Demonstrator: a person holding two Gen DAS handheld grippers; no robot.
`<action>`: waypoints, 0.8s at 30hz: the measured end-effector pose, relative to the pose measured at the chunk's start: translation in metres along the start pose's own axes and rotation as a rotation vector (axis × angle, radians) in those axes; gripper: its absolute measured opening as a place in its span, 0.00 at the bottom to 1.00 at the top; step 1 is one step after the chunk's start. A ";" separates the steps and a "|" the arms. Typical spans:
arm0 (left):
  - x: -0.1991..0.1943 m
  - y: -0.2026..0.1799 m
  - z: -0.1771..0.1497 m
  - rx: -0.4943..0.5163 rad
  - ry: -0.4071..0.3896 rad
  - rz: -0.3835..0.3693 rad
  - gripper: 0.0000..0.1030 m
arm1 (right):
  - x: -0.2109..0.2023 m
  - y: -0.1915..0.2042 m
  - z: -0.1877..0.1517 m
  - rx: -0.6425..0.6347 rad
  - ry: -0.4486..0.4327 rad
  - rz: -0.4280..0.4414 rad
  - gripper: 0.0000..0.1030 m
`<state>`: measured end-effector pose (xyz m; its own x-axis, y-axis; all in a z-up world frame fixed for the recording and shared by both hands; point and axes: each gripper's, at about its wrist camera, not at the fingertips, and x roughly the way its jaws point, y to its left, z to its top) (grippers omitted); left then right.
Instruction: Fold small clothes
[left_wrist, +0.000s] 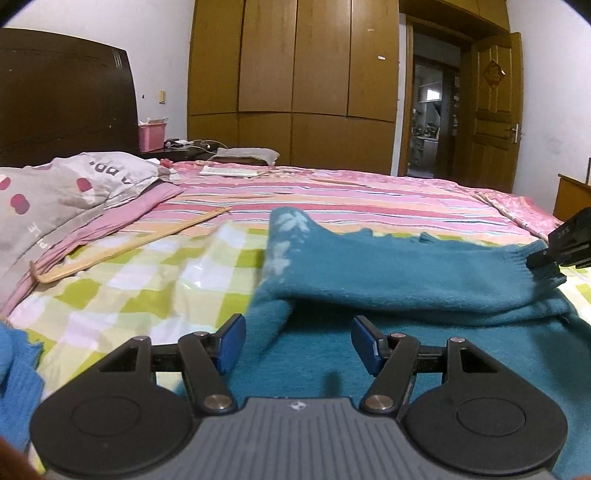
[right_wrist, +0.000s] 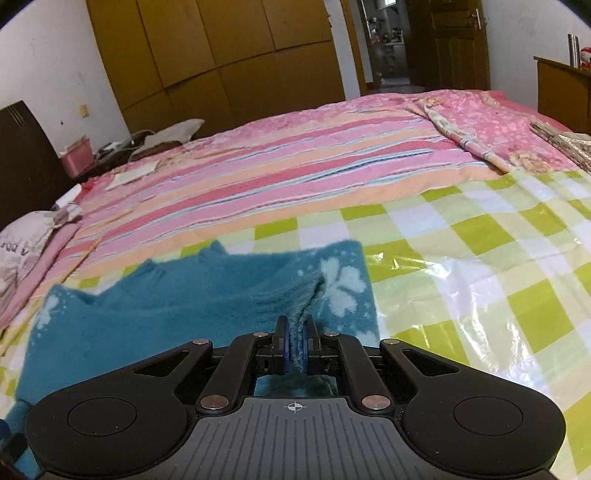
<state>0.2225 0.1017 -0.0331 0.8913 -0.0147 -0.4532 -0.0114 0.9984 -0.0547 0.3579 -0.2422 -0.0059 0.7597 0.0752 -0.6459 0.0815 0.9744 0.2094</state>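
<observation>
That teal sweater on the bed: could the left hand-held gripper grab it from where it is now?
Probably yes. The left hand-held gripper is open right over the teal sweater, with nothing between them. The right hand-held gripper already pinches a fold of it, off to the side, not blocking.

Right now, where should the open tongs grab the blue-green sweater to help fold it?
Probably the near left edge of the teal sweater, where the cloth rolls up into a thick ridge just ahead of the left tongs. Come straight forward and low from the near side, so the open pads straddle that ridge. The right tongs already pinch the sleeve cuff, so leave that end alone.
</observation>
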 end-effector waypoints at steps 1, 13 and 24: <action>-0.001 0.002 -0.001 0.002 0.005 0.006 0.66 | 0.003 0.002 -0.001 -0.021 0.005 -0.015 0.07; -0.040 0.028 -0.015 0.002 0.071 0.082 0.66 | -0.033 0.003 -0.022 -0.128 -0.023 -0.078 0.19; -0.063 0.057 -0.032 -0.029 0.262 0.053 0.67 | -0.072 0.009 -0.073 -0.158 0.105 0.011 0.22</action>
<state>0.1515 0.1581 -0.0360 0.7417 0.0201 -0.6704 -0.0709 0.9963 -0.0486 0.2565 -0.2236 -0.0115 0.6878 0.0993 -0.7191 -0.0348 0.9940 0.1040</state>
